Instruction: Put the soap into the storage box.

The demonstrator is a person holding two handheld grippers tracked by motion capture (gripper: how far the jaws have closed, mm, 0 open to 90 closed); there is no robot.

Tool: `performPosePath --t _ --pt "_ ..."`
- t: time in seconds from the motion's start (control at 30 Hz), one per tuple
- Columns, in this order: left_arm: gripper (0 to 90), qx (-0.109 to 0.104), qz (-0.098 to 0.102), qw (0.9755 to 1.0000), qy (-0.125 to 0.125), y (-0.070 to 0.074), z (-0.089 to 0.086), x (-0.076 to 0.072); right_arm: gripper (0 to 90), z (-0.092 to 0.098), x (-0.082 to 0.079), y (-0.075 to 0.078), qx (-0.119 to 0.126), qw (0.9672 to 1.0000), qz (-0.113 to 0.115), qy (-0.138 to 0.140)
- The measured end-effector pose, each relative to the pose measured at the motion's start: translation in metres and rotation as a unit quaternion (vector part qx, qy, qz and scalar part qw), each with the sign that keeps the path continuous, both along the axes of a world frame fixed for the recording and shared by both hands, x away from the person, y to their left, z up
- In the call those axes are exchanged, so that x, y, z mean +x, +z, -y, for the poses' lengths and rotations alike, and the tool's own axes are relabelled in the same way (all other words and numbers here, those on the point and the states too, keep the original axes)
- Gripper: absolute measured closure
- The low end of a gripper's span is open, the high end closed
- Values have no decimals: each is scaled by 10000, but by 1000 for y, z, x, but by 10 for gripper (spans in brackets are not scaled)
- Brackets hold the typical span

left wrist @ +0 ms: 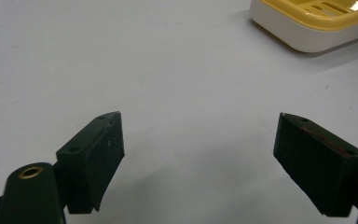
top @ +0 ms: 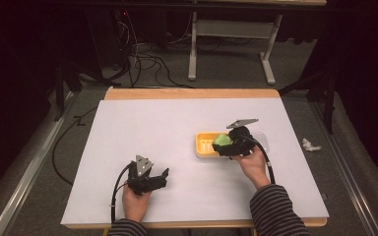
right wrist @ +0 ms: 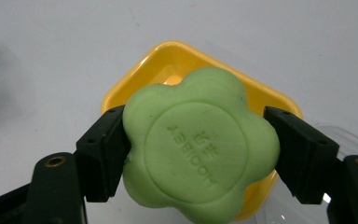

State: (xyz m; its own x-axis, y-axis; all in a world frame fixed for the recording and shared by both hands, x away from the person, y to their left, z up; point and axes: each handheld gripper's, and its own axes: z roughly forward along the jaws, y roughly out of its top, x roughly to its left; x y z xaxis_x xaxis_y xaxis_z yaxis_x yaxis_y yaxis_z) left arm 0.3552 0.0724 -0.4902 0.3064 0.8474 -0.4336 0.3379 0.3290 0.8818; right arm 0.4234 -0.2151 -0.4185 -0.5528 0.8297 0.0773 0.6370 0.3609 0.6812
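Gripping the one green soap (right wrist: 200,144) over the one yellow dish (right wrist: 177,56), partly hidden, the right tool (right wrist: 196,154) is clamped; the left tool (left wrist: 200,154) gapes empty.

Soap dish (right wrist: 177,58) mostly hidden behind soap (right wrist: 198,144), embossed lettering perhaps illegible

Green flower-shaped soap bar (right wrist: 198,144) sat between right gripper (right wrist: 198,154) jaws, directly above yellow plastic soap dish (top: 205,146); left gripper (top: 152,178) rested on table (top: 177,123), left of dish, nearer the person.
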Motion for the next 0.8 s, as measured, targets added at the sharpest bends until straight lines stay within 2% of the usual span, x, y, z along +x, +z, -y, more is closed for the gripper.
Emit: performPosePath --t 0.13,0.23,0.37,0.8 --pt "167 11 -9 10000 -2 0 0 0 267 -3 3 -3 -103 9999 36 -92" --pt "167 4 2 10000 2 0 -1 0 268 -5 5 -5 -71 9999 32 -124" --pt "167 -3 2 10000 -5 0 -1 0 267 -5 10 -8 -3 9998 -59 -186" --pt "168 -27 3 10000 -11 0 0 0 268 -14 20 -18 -82 9996 -187 -199"
